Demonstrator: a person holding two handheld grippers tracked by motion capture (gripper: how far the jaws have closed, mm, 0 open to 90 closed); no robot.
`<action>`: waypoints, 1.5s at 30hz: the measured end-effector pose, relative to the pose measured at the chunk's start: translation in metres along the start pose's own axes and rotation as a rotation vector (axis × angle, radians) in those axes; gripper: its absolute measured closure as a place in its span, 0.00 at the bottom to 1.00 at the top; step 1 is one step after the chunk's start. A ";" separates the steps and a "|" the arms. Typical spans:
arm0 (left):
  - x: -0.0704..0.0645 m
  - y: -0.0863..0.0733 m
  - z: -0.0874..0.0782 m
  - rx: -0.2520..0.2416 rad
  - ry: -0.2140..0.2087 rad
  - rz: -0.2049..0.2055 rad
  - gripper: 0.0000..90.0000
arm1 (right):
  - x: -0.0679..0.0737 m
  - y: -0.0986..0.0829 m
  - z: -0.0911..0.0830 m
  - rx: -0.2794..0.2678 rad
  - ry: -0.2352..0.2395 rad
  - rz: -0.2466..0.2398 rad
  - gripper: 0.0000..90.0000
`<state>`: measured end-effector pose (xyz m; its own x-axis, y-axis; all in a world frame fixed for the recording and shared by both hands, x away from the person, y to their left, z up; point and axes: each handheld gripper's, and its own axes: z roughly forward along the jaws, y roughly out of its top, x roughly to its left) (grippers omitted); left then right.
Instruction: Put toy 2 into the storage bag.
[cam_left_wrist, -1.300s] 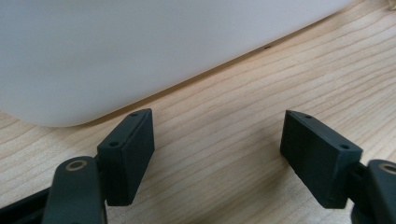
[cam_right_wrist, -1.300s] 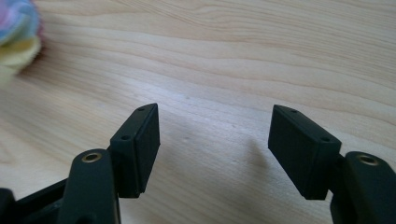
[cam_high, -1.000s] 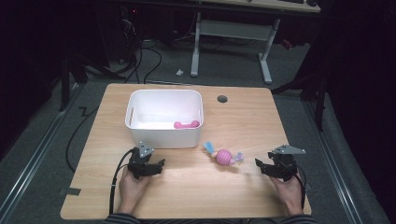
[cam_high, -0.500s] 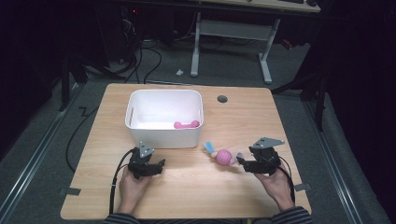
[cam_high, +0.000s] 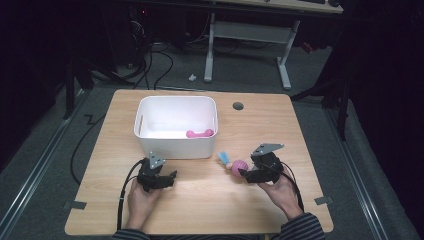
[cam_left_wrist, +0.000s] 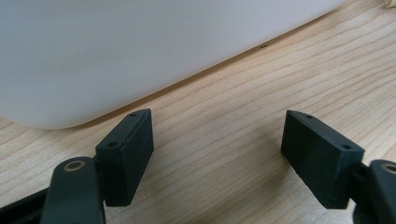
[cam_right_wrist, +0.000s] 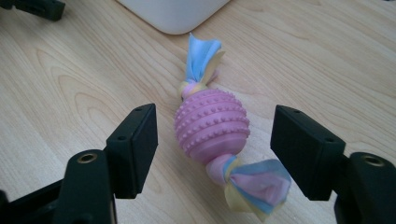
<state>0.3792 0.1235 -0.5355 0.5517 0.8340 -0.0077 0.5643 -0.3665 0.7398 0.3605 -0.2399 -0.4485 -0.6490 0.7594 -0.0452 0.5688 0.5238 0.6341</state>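
Now right gripper (cam_right_wrist: 212, 135) low, jaws wide, straddling pink ball toy (cam_right_wrist: 212, 128).

Your table (cam_high: 300, 130): light wood, w/ round grommet hole (cam_high: 238, 106) near far edge. On it you've got a white bin (cam_high: 150, 112) and, just right of the bin's near corner, a pink knobbed ball toy (cam_right_wrist: 212, 128) w/ fabric tails.

Overhead light brightening table (cam_high: 210, 200); surroundings sinking into dark. High view looking soft, grainy. Bin wall (cam_left_wrist: 140, 51) blurring, near jaws slightly defocusing.
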 end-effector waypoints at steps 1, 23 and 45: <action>0.000 0.000 0.000 0.000 0.000 0.000 0.28 | 0.000 0.002 0.003 0.010 -0.003 -0.004 0.32; 0.000 0.000 0.000 0.000 -0.004 0.000 0.28 | -0.005 0.009 0.045 0.151 0.005 -0.010 0.30; 0.000 0.000 0.000 -0.001 -0.008 0.001 0.28 | 0.013 0.006 0.053 0.208 0.008 -0.096 0.38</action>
<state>0.3792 0.1230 -0.5356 0.5574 0.8301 -0.0120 0.5627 -0.3672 0.7406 0.3829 -0.2065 -0.4861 -0.7084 0.6998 -0.0914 0.5959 0.6625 0.4539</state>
